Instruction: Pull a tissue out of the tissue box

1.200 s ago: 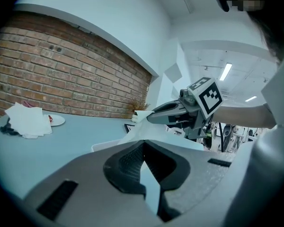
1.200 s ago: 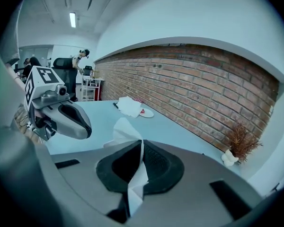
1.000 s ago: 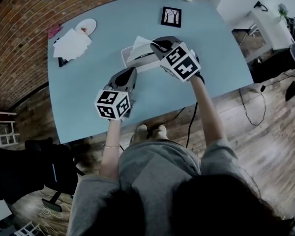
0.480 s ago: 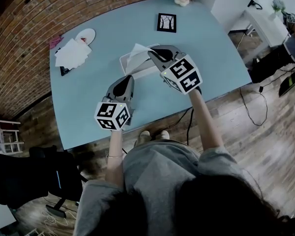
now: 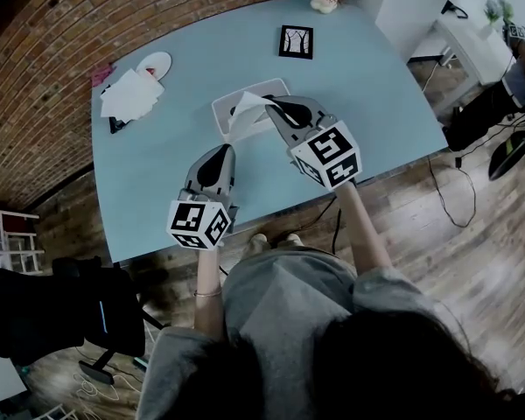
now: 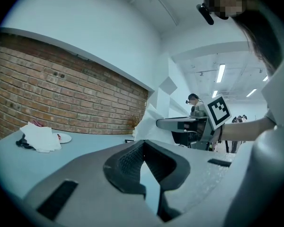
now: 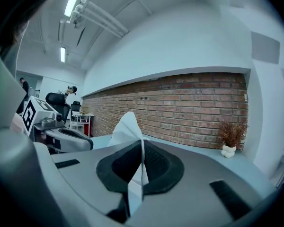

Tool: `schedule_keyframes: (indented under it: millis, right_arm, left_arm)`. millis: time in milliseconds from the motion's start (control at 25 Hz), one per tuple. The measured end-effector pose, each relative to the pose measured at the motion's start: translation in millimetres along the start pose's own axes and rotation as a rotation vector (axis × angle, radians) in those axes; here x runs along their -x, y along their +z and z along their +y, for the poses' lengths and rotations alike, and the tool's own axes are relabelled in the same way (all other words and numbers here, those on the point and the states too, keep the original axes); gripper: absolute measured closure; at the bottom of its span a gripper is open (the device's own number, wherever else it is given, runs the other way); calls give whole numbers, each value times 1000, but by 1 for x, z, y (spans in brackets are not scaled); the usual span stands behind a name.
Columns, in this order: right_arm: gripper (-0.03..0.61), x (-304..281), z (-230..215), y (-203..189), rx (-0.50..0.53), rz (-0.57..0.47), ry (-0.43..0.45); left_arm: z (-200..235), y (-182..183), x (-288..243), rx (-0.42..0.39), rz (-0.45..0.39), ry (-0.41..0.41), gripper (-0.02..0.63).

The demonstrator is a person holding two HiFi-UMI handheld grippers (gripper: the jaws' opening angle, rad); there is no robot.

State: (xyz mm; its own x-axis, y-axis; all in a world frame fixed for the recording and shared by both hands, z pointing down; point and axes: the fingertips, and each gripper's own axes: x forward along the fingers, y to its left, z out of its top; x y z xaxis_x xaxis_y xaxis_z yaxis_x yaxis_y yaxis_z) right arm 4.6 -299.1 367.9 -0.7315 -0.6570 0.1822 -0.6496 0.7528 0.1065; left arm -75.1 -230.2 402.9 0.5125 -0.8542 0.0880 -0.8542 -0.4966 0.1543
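Note:
The white tissue box [image 5: 259,93] lies on the pale blue table [image 5: 153,178], just beyond both grippers. My right gripper [image 5: 271,105] is shut on a white tissue [image 5: 244,116], which hangs up above the box's near left side. In the right gripper view the tissue [image 7: 128,125] rises as a peak out of the shut right gripper [image 7: 142,148]. My left gripper [image 5: 219,152] hovers nearer to me, left of the box, shut with nothing in it. In the left gripper view, beyond the left gripper [image 6: 142,151], the tissue [image 6: 150,119] shows at the tip of the right gripper [image 6: 166,124].
A pile of white sheets [image 5: 128,92], a small plate [image 5: 153,62] and a framed picture [image 5: 296,41] lie on the far part of the table. A small potted plant [image 5: 325,1] stands at the far edge. A black chair [image 5: 44,309] sits off the table's near left corner.
The right gripper has drawn back toward me and up with the tissue, which now stands free above the box. The left gripper has drifted slightly nearer to me.

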Motion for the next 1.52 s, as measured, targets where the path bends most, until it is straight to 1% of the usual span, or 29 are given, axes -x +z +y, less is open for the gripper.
schedule_keyframes:
  millis: [120,400,680,1080,1520]
  right_arm:
    - [577,7,5,-7,-19,-7,0]
    - [578,20,15,-22,-41,4,2]
    - [578,31,19,-32,-64,-6,-2]
    - [578,44,18,-31,-69,-26,4]
    - [578,50,17,-30,-87,-56,13]
  left_arm:
    - [-7,0,6,-21,-11,11,611]
    - [-19,-10,12,-10,-11,15,611]
    - [-23,-14,15,-18,-13,26,611]
    - [-32,-13,17,-33,-16,28,611]
    - [-33,-9,17,-48,-20,33,611]
